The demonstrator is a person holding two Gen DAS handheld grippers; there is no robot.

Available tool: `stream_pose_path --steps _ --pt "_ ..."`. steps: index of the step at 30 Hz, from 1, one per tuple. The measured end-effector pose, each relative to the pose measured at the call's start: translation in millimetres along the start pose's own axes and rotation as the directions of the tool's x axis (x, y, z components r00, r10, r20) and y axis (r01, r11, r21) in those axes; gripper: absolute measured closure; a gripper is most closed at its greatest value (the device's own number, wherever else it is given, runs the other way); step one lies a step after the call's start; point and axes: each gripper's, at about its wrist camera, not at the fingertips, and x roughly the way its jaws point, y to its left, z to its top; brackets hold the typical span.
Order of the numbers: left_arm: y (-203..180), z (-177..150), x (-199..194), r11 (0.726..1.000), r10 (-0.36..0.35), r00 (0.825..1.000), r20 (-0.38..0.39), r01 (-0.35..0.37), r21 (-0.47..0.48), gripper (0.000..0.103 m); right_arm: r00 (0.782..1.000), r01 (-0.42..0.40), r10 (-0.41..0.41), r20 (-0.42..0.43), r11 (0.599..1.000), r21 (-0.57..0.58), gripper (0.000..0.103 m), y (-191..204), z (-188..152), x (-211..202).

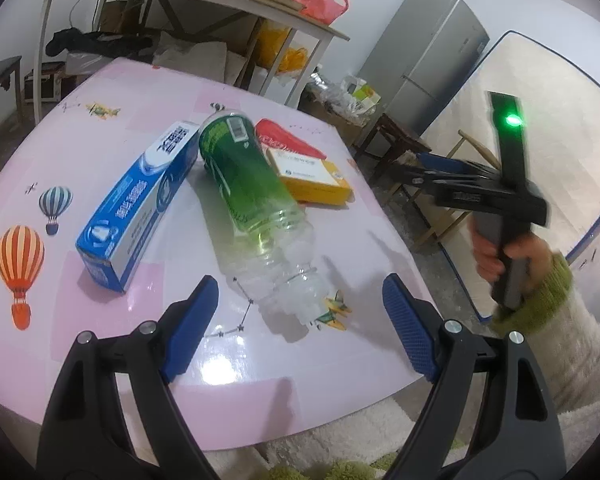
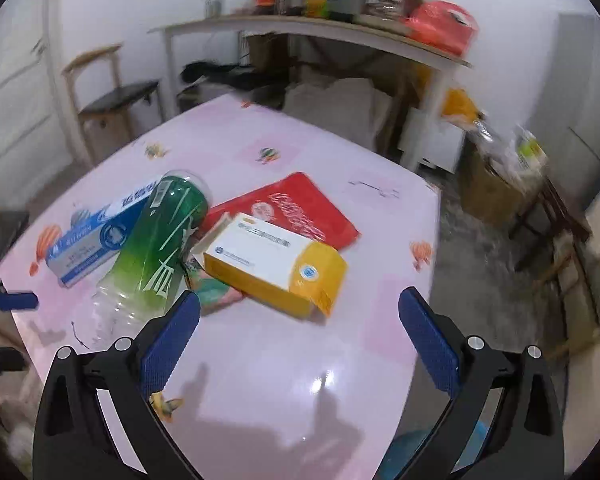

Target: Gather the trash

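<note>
Task progress: you have four pieces of trash lying on the pink, glossy table [image 1: 100, 360], none of them gripped; judged from that, collecting is at best partly done, with all four left.
Item 1: clear plastic bottle with a green label [image 1: 248, 200], on its side near the middle of the table, ribbed end toward your left gripper.
Item 2: long blue-and-white cardboard box [image 1: 140, 208], lying flat, its far end touching the bottle.
Item 3: yellow-and-white cardboard box [image 2: 276, 264], lying flat just beside the bottle on its other side, resting partly on item 4.
Item 4: flat red packet with white print [image 2: 300, 208], under the yellow-and-white box and farthest back.
Left gripper [image 1: 300, 316]: jaws spread wide, nothing between the pads; it hangs over the near table edge, lined up on the bottle's ribbed end without touching it.
Right gripper [image 2: 300, 340]: jaws spread wide and bare, over the table just short of the yellow-and-white box; the left wrist view shows your hand [image 1: 512, 256] holding it out past the table's edge.
Container for trash: none that you can identify in either view; a blue rounded shape [image 2: 428, 452] shows low under the right gripper, too hidden to tell.
Bottle contents: appears empty.
Box contents: both closed, cannot tell.
</note>
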Motion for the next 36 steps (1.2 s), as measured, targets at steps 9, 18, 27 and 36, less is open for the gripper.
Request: stream_pose_path --steps 9,18,27,36 --pt "-3 12 5 0.998 -0.038 0.999 0.020 0.037 0.041 0.023 0.982 -0.145 0.115 -0.148 0.966 -0.212 0.006 9 51 85" --pt "-11 15 14 0.994 -0.089 0.996 0.016 0.088 0.063 0.029 0.906 -0.321 0.314 -0.284 0.947 0.024 0.006 -17 59 163" --pt "-9 14 27 0.994 -0.093 0.995 -0.017 0.094 0.048 0.035 0.861 -0.391 0.385 -0.331 0.919 0.050 0.006 -11 31 148" --pt "-13 12 32 0.996 -0.079 0.996 -0.033 0.081 0.046 0.046 0.903 -0.290 0.265 -0.340 0.957 -0.024 0.024 11 10 129"
